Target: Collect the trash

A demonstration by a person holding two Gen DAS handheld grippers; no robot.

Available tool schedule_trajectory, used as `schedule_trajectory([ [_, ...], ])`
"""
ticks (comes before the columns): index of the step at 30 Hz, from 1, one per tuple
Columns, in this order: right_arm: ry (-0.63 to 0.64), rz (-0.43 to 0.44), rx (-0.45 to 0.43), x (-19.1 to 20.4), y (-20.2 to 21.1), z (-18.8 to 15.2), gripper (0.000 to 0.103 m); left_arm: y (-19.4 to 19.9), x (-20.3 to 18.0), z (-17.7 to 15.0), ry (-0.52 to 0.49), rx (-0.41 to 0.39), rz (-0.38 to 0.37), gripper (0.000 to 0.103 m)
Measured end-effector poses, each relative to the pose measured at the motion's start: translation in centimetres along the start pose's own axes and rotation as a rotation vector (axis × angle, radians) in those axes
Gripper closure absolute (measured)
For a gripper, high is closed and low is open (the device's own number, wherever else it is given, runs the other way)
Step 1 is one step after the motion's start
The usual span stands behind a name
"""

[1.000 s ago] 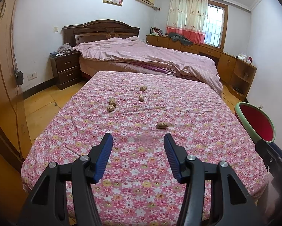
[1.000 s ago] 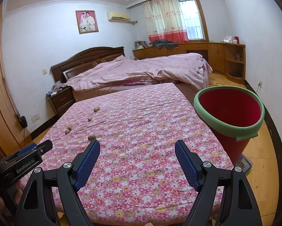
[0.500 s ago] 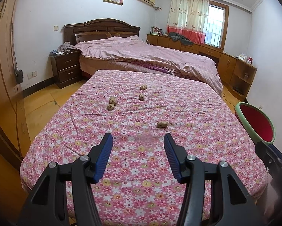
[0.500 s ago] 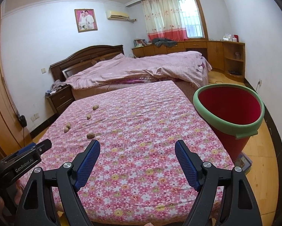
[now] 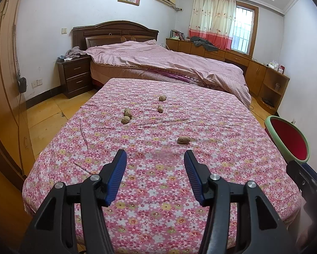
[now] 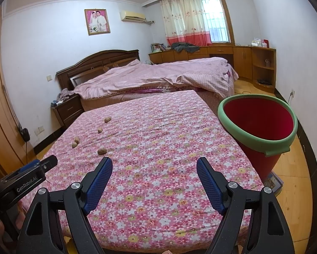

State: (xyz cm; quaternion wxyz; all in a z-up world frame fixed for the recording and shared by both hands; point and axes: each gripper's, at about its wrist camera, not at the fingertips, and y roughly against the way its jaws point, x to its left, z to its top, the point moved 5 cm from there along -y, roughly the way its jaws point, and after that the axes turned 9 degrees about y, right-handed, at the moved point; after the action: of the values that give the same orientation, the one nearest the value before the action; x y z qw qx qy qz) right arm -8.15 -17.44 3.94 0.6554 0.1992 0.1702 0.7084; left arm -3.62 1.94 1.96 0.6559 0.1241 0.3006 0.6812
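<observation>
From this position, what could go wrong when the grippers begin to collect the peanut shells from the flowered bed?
1. The peanut shells lie on soft, wrinkled flowered cloth; the open left gripper may pinch fabric with a shell.
2. Two shells lie close together, so gripping one may push the other away.
3. The red bin stands beside the bed, past its edge; a shell released early may fall on the floor.

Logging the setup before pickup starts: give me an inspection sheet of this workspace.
Surface: flowered cloth, flat, lightly creased.
Job's things: five peanut shells scattered on the cloth; red bin with green rim at its right edge, nothing seen inside.
Clutter: nothing seen.
Tools: left tool open, empty; right tool open, empty, both above the near edge.
Cables: cord hanging by the wardrobe.
Surroundings: bed, nightstand, cabinets.
</observation>
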Motion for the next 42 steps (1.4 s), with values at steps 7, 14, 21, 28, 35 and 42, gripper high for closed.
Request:
schedule_trajectory([
  [7,0.001,0.001,0.0,0.01,0.01,0.01,0.021,-0.02,0.05,-0.01,0.001,0.0,0.0,0.047],
  [14,0.001,0.0,-0.001,0.0,0.01,0.02,0.021,-0.03,0.07,0.02,0.001,0.0,-0.001,0.047],
  [21,0.001,0.0,0.0,0.0,0.01,0.03,0.021,-0.04,0.09,0.02,0.003,0.0,0.0,0.047],
  [28,0.001,0.0,0.0,0.02,0.04,0.07,0.021,-0.09,0.11,0.03,0.002,0.0,-0.001,0.047],
  [35,0.002,0.001,0.0,-0.03,-0.12,-0.16,0.021,-0.01,0.12,0.02,0.003,-0.003,0.0,0.047],
  [42,0.002,0.001,0.001,-0.06,-0.19,-0.21,0.021,0.04,0.12,0.02,0.004,-0.003,0.001,0.047],
])
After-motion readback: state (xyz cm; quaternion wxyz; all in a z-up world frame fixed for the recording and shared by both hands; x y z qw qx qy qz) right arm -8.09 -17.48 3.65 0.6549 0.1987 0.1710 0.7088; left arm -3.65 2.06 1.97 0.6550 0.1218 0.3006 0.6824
